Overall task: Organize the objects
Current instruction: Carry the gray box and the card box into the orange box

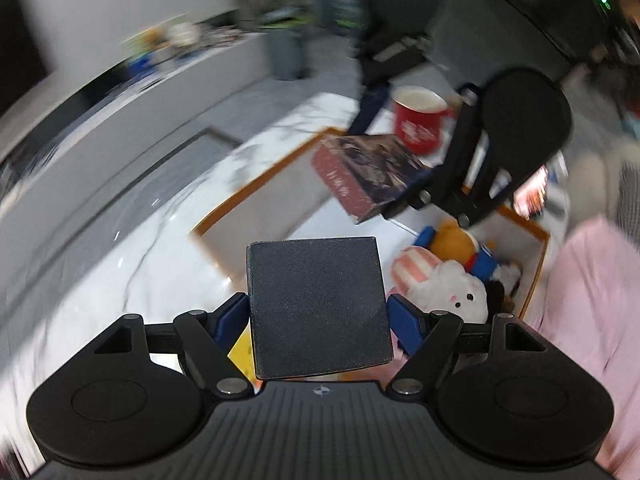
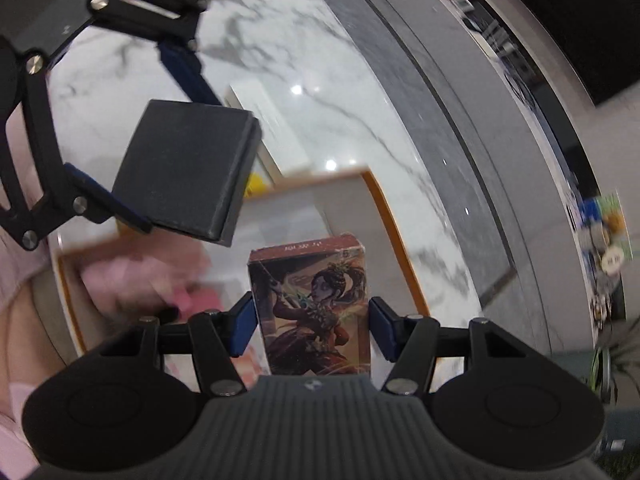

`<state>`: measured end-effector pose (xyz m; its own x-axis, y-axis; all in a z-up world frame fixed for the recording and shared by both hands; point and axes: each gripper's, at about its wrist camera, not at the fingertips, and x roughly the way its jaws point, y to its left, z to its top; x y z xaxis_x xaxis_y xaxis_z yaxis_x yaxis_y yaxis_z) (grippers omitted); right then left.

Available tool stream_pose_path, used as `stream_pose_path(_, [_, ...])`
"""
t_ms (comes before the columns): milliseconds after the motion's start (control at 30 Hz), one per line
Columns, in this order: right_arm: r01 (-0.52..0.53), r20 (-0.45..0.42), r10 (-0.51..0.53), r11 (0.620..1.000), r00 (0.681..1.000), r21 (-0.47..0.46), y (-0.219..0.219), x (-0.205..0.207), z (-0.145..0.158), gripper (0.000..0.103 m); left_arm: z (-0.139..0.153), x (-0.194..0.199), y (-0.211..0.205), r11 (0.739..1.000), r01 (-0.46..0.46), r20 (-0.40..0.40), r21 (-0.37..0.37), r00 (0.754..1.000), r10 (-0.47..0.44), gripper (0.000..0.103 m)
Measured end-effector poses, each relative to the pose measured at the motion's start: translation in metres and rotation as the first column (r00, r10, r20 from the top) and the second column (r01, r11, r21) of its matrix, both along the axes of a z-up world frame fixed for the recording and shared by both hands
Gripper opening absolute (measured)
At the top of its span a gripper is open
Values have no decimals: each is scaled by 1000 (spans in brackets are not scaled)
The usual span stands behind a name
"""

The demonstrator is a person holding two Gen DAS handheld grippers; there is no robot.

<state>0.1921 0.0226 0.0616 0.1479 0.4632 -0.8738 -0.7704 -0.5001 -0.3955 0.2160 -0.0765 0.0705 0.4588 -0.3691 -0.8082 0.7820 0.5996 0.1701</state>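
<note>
Matte black square box [image 1: 318,306], illustrated red card box [image 2: 314,312], both tool-held

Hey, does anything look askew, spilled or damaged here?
Nothing looks spilled or damaged. The left gripper holds a black box and the right gripper an illustrated card box, both in the air above the orange-rimmed tray. The plush toys lie heaped, not neatly arranged.

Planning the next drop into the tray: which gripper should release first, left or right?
Right, probably. Its gripper holds the illustrated box above the bare part of the orange-rimmed tray. The left gripper, holding the black box, sits nearer the tray's edge, beside the plush toys.
</note>
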Motion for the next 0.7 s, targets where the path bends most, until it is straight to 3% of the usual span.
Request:
stream_pose_path(100, [8, 20, -7, 1000, 1000, -28, -4, 21, -16, 61, -17, 10, -33, 979, 145, 9, 143, 989, -148, 87])
stream_pose_path(233, [-22, 43, 25, 997, 999, -67, -3, 38, -40, 61, -41, 24, -55, 913, 310, -43, 265, 950, -310, 87])
stream_pose_path(433, [-87, 4, 88, 989, 996, -119, 13, 54, -73, 61, -76, 57, -64, 869, 406, -158, 284, 913, -375, 87])
stream_pose_path(467, [-141, 11, 143, 983, 990, -119, 14, 53, -78, 61, -81, 60, -64, 864, 417, -165, 283, 908, -384, 87])
stream_pose_path(700, [-194, -60, 185, 960, 981, -202, 37, 63, -112, 61, -111, 72, -67, 812, 516, -278, 274, 850, -447, 87])
